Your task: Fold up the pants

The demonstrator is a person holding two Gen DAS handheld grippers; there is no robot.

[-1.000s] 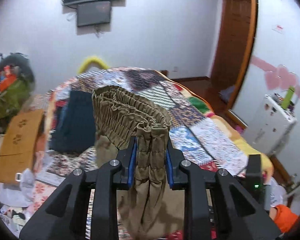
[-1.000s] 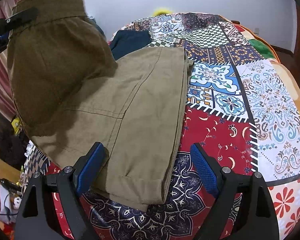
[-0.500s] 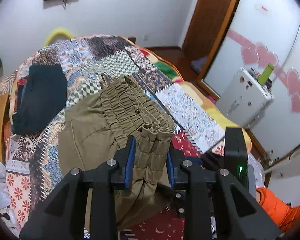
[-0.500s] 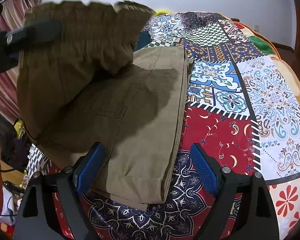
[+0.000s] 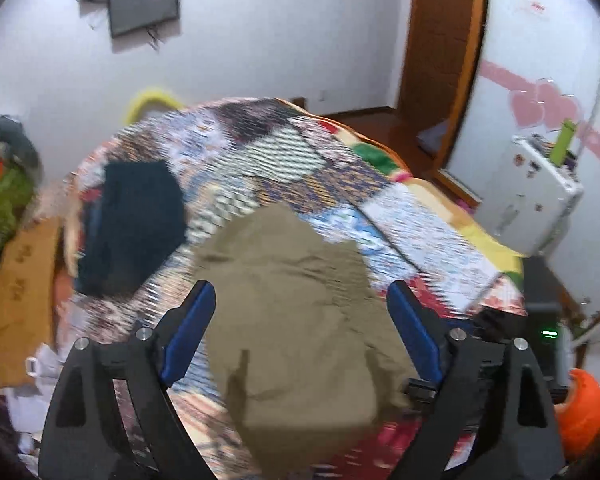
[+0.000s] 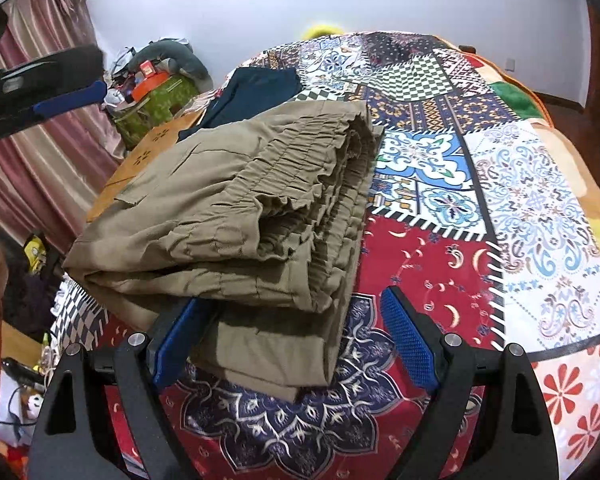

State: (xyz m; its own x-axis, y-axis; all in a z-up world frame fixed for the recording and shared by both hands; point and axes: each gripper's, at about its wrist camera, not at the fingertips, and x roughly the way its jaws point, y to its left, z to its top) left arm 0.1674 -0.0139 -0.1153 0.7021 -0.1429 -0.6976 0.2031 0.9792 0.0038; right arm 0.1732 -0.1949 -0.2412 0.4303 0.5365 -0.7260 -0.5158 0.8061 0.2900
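The olive pants (image 6: 240,208) lie folded in a stack on the patchwork quilt (image 6: 440,272), with the gathered elastic waistband on top. My right gripper (image 6: 292,300) stands open at the stack's near edge. The cloth lies partly between its blue pads, and neither pad presses on it. In the blurred left wrist view, the pants (image 5: 296,320) lie on the bed under my left gripper (image 5: 300,288). Its jaws are opening wide and nothing is held between them. The right wrist view shows its blue finger pad (image 6: 72,96) hovering at the upper left, apart from the cloth.
A dark navy folded garment (image 6: 256,92) lies on the quilt behind the pants. Cardboard (image 5: 24,292) and clutter lie beside the bed on the left. A white cabinet (image 5: 532,200) and a wooden door frame (image 5: 440,60) stand to the right. An orange object (image 5: 584,404) is near the lower right.
My left gripper has let go of the waistband and its jaws have spread wide. The waistband half has dropped onto the legs as a folded stack. The right gripper has kept still.
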